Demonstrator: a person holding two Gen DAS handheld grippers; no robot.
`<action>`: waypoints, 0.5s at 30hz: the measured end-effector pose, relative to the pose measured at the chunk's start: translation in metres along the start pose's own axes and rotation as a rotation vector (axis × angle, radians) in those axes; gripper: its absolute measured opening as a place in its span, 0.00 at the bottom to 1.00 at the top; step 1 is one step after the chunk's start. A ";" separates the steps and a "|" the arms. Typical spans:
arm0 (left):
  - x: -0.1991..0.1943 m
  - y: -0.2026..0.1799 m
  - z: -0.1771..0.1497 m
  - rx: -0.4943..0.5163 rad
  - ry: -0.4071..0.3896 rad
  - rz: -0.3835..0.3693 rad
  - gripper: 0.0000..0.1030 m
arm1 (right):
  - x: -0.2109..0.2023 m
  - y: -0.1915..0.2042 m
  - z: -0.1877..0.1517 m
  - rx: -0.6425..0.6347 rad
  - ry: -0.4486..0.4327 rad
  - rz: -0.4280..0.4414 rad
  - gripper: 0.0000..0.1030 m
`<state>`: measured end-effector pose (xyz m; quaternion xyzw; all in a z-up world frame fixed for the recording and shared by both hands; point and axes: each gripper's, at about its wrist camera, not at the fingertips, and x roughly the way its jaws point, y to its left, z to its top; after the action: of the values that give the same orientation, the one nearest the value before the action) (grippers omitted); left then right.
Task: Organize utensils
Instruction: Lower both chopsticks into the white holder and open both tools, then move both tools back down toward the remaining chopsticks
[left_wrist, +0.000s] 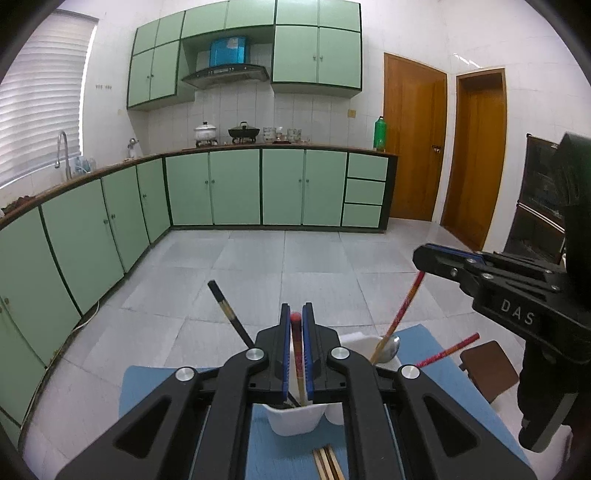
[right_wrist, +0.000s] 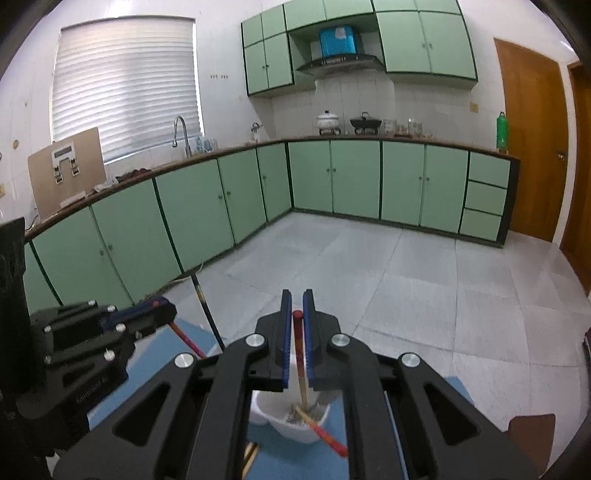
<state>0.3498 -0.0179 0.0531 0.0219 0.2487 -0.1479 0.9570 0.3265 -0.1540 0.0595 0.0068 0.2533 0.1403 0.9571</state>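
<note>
In the left wrist view my left gripper (left_wrist: 296, 312) is shut on a red-topped chopstick (left_wrist: 296, 343) that stands upright with its lower end in a white holder (left_wrist: 295, 421). A black chopstick (left_wrist: 226, 312) leans out of that holder to the left. At the right, my right gripper (left_wrist: 421, 258) grips another red chopstick (left_wrist: 406, 301) above a white cup (left_wrist: 364, 341) holding a metal spoon (left_wrist: 391, 345). In the right wrist view my right gripper (right_wrist: 297, 297) is shut on that red chopstick (right_wrist: 299, 347), whose tip is in the white cup (right_wrist: 291, 422).
Both white holders stand on a blue mat (left_wrist: 147, 387). Loose wooden chopsticks (left_wrist: 327, 463) lie on the mat in front. A third red chopstick (left_wrist: 448, 350) leans out of the cup to the right. A brown block (left_wrist: 487, 369) sits at the mat's right edge.
</note>
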 end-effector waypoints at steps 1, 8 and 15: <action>-0.005 0.001 -0.001 -0.004 -0.004 -0.001 0.10 | -0.003 0.000 -0.001 0.005 -0.003 -0.006 0.13; -0.052 0.002 -0.008 -0.013 -0.061 0.023 0.38 | -0.059 -0.008 -0.015 0.043 -0.067 -0.037 0.45; -0.094 -0.005 -0.052 -0.039 -0.057 0.034 0.61 | -0.104 0.001 -0.072 0.026 -0.059 -0.065 0.72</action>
<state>0.2455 0.0091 0.0528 0.0033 0.2238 -0.1276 0.9662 0.2044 -0.1855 0.0472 0.0153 0.2270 0.1058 0.9680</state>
